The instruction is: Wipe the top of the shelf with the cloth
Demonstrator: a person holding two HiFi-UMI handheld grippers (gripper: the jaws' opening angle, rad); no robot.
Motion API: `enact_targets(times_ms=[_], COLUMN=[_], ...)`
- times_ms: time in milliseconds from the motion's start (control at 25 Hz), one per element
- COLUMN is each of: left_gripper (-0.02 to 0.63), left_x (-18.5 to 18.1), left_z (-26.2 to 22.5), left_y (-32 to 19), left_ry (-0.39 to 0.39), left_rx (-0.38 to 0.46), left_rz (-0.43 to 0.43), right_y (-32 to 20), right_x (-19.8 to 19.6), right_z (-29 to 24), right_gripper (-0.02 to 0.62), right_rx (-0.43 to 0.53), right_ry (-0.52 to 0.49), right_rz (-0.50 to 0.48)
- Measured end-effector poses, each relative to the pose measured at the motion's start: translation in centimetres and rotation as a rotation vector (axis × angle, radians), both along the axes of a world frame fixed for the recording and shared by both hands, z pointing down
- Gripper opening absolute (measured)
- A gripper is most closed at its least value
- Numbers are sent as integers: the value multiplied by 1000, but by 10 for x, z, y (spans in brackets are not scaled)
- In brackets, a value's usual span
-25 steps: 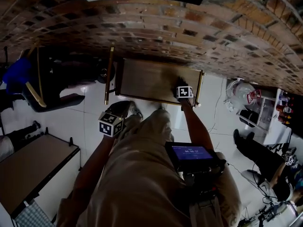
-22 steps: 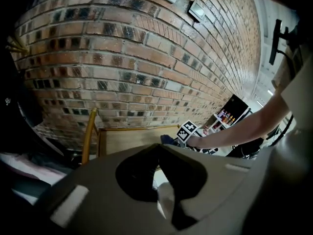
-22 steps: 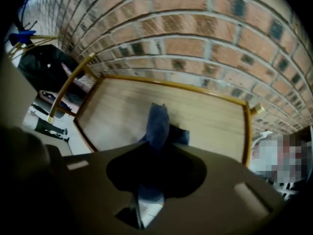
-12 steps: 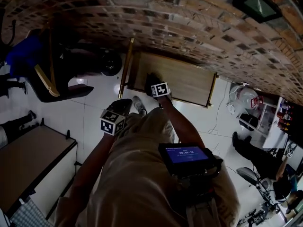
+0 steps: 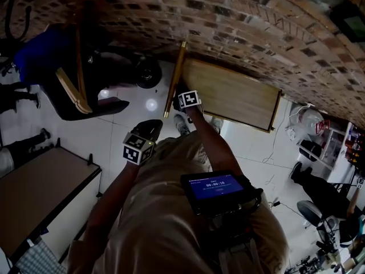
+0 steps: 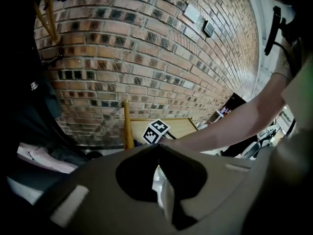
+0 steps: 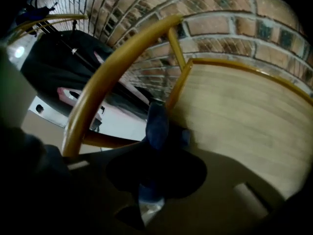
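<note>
Left gripper [image 6: 157, 148]: jaws were pressed together, nothing held, parked off the shelf.
Dark blue cloth [image 7: 157, 124]: was pinched in the right gripper [image 7: 155, 148], at the left end of the pale wooden shelf top [image 7: 244, 116].
Progress: wiping was judged underway tbh; what's left couldn't be told.

Small, blurred digits on the blue screen [image 5: 217, 185]; no other legible text.
</note>
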State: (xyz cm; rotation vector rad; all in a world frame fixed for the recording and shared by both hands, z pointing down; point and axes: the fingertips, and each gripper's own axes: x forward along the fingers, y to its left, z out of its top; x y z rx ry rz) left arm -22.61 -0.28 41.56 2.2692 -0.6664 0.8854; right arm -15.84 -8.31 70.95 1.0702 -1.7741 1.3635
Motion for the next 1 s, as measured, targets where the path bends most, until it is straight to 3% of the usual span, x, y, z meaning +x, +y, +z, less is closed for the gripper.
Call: enact_targets(times_ms=[200, 440, 760, 1000], left_gripper=[-21, -21, -21, -21], left_x=[-15, -5, 44, 93], left_z=[-1, -1, -3, -13], left_y=[-6, -13, -13, -11], left_ry=[-23, -25, -36, -42], left_rx=[1, -8, -16, -10], left_rz=[2, -20, -19, 1], right_y=[3, 11, 41, 63], right_x=[-1, 17, 104, 187], right_z=[19, 19, 24, 22], right_gripper=[75, 75, 75, 75], right_rx=[-32, -33, -69, -34], right_ry=[50, 72, 91, 173], right_rz=[-19, -31, 55, 67])
